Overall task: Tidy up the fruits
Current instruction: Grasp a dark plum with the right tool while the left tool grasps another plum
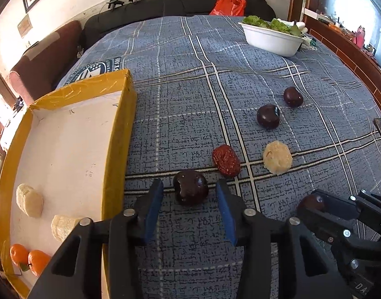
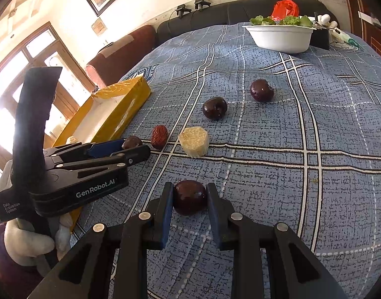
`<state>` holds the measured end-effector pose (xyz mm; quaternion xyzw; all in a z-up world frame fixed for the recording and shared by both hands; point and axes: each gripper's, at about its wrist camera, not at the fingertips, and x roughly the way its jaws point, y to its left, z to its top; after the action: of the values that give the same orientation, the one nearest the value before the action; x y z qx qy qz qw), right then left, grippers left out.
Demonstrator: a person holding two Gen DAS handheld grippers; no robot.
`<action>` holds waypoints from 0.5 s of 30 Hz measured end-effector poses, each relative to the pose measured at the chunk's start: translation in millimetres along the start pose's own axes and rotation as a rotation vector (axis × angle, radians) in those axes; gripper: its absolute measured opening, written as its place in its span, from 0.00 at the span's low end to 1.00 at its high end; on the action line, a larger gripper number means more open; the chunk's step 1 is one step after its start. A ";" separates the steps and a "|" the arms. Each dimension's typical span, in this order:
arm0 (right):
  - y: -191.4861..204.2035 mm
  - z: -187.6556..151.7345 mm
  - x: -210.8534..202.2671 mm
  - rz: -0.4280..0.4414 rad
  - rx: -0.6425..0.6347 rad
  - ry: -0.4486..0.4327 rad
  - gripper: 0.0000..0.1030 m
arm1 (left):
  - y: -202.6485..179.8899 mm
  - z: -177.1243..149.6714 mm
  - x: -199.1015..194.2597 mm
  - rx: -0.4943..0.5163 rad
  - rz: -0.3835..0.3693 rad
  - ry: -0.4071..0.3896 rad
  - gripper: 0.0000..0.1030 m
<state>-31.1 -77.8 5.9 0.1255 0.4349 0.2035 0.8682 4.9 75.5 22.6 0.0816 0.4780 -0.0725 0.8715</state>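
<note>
Dark, glossy maroon skin marks the plum [image 2: 190,197] I have in my right gripper [image 2: 189,199]; its jaws are closed onto both sides of the round fruit, low over the blue plaid bedspread [image 2: 277,179]. My left gripper [image 1: 190,194] has its jaws spread wide around a second plum [image 1: 190,190], which sits on the cloth with gaps either side. Just beyond that plum lie a wrinkled red date [image 1: 226,160] and a pale, rough-textured cake [image 1: 277,157], with two more smooth dark plums [image 1: 268,116] further off. Left of that plum stands a yellow cardboard tray [image 1: 119,134] with a white floor; it holds two pale cakes [image 1: 30,200] and two oranges [image 1: 28,261]. A white bowl [image 1: 271,40] of green lettuce sits far beyond.
</note>
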 end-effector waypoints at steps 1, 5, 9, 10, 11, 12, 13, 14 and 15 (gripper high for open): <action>1.6 0.2 0.5 -0.006 -0.007 0.002 0.30 | 1.6 -0.6 -1.7 -0.010 -0.018 0.001 0.24; 11.5 -1.7 1.3 -0.036 -0.053 0.011 0.30 | 6.3 -8.2 -20.5 -0.051 -0.056 -0.038 0.24; 13.8 -3.0 -1.4 -0.065 -0.067 0.011 0.30 | 13.3 -20.3 -51.3 -0.090 -0.091 -0.100 0.24; 14.6 -3.6 -1.2 -0.069 -0.070 0.015 0.30 | 15.5 -24.6 -60.8 -0.099 -0.099 -0.118 0.24; 15.6 -4.1 -0.7 -0.077 -0.075 0.019 0.30 | 17.0 -27.9 -68.1 -0.106 -0.104 -0.132 0.24; 16.4 -4.3 0.7 -0.082 -0.080 0.027 0.30 | 19.0 -30.1 -75.1 -0.112 -0.107 -0.146 0.25; 17.3 -4.5 0.8 -0.088 -0.085 0.026 0.30 | 21.5 -33.2 -81.7 -0.119 -0.109 -0.159 0.25; 17.6 -4.2 1.1 -0.094 -0.086 0.027 0.30 | 24.0 -37.3 -88.8 -0.130 -0.112 -0.173 0.25; 17.8 -4.2 1.5 -0.100 -0.088 0.028 0.30 | 27.1 -41.2 -95.0 -0.140 -0.117 -0.184 0.25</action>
<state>-38.0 -61.2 9.4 0.0624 0.4433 0.1806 0.8758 -73.9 115.2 83.0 -0.0144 0.4038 -0.0968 0.9096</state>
